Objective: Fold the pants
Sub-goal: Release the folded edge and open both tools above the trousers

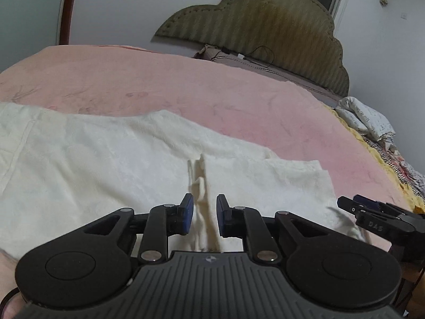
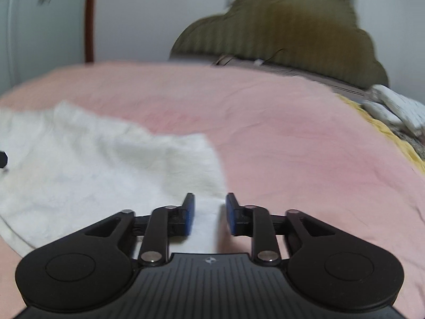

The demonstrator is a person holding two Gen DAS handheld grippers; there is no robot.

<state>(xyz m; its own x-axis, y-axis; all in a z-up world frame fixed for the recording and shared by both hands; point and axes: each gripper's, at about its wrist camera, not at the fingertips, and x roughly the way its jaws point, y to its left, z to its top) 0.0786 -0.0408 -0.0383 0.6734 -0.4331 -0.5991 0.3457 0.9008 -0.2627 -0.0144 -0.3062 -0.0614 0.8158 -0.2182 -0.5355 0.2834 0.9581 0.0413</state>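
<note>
White pants (image 1: 106,164) lay spread on the pink bed (image 1: 186,79), long axis running roughly 9 to 3 o'clock across the left wrist view, the cloth already doubled over itself. Its free end sat toward 3 o'clock, squared off near the right gripper (image 1: 356,207), which showed at the 3 o'clock edge of that view.

Left gripper (image 1: 204,207): jaws narrow but parted. A pinched ridge of the white cloth (image 1: 202,186) stood up between the pads; neither pad appeared to press on it, with a sliver of gap visible on each side. Judged as let go, not gripped.

Right gripper (image 2: 209,207): jaws moderately wide, nothing clamped. The near corner of the pants lay below and between them in the right wrist view, with the cloth's body spreading away toward 10 o'clock. View blurred; contact could not be told.

Headboard (image 1: 260,26) at 12 o'clock; a patterned bundle of bedding (image 1: 366,117) at 2 o'clock, well apart.

Judgement: the next fold likely carries one end along the long axis. The right gripper was nearer the free end, the left nearer mid-length.
</note>
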